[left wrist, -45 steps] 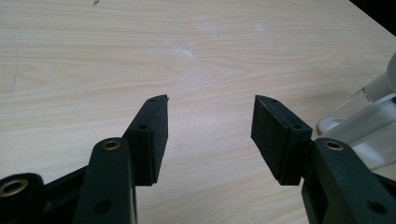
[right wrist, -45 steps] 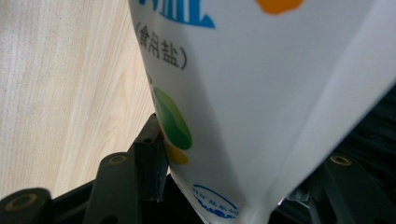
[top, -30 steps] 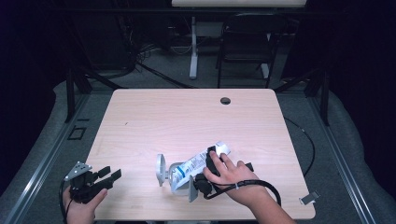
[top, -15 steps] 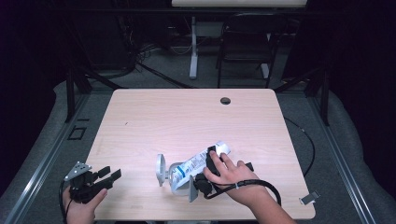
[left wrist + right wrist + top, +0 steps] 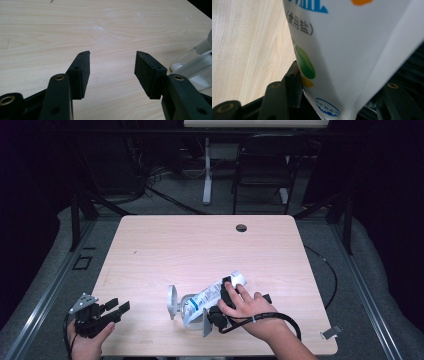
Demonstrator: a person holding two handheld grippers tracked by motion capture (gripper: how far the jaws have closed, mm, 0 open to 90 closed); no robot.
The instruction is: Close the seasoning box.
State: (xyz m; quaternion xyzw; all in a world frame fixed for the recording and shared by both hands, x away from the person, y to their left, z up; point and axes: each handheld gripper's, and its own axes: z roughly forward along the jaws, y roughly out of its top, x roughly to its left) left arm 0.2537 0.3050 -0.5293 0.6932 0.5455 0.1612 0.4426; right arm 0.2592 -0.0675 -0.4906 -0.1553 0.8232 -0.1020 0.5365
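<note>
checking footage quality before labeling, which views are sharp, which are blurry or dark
High view: table evenly lit, surroundings nearly black, picture soft. Left gripper view: left gripper pads and wood grain crisp, jaw bases blurred. Right gripper view: white packet so close that its print is soft, the lower right falls into shadow.

salt bag (image 5: 352, 50) top cut off by frame, right jaw hidden behind it

Bag print: I read "(食用盐)" in blue on the white salt bag (image 5: 352, 50).
Bag seal: small blue characters, too blurred for me.
</note>
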